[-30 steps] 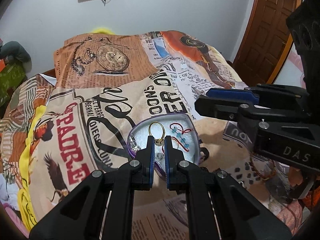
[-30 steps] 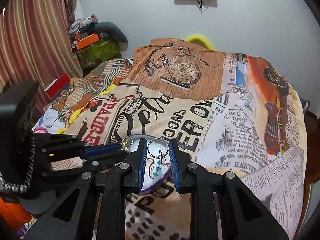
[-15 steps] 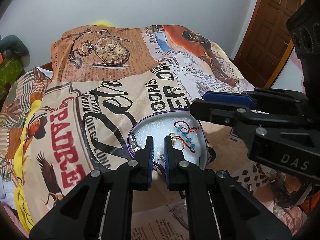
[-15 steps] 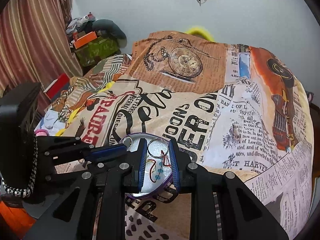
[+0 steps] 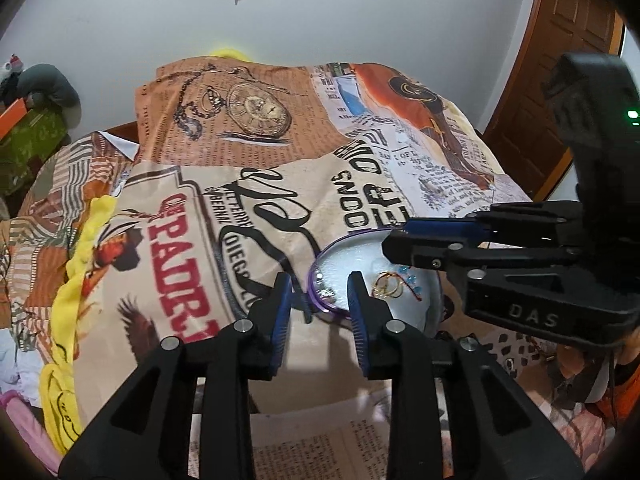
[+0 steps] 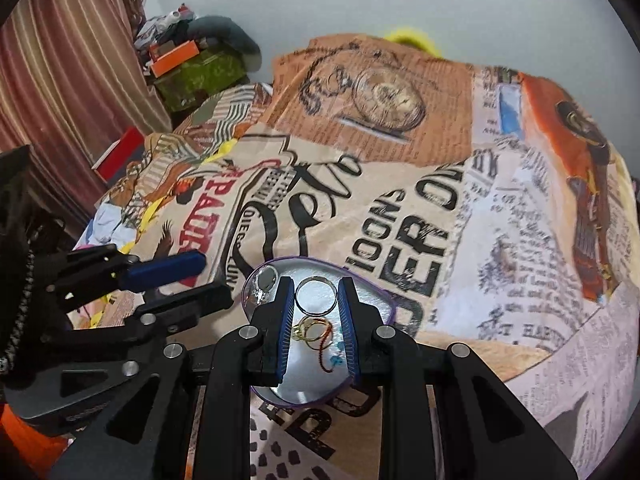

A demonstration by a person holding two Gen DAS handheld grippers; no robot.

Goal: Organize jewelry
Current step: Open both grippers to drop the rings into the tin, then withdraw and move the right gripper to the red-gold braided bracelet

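A purple-rimmed tray [image 5: 316, 304] [image 6: 372, 286] lies on the printed bedspread. In it lie a gold ring [image 5: 386, 285] [image 6: 310, 328], a red thread bracelet with blue beads [image 6: 332, 350] and small silver pieces [image 6: 264, 284]. My left gripper [image 5: 318, 290] is open and empty, over the tray's near left rim. My right gripper [image 6: 316, 298] is shut on a silver ring [image 6: 316, 295], held between its blue pads above the tray. The right gripper also shows in the left wrist view [image 5: 432, 246].
The bedspread [image 6: 480, 220] covers the whole bed. A brown door [image 5: 568, 60] is at the right. Boxes and clothes [image 6: 192, 64] are piled by the striped curtain at the left. A beaded chain hangs at the left edge [image 6: 20, 312].
My left gripper held the gold ring a second ago; it has dropped it into the tray, opened wide and drawn back left. The right gripper still holds the silver ring.
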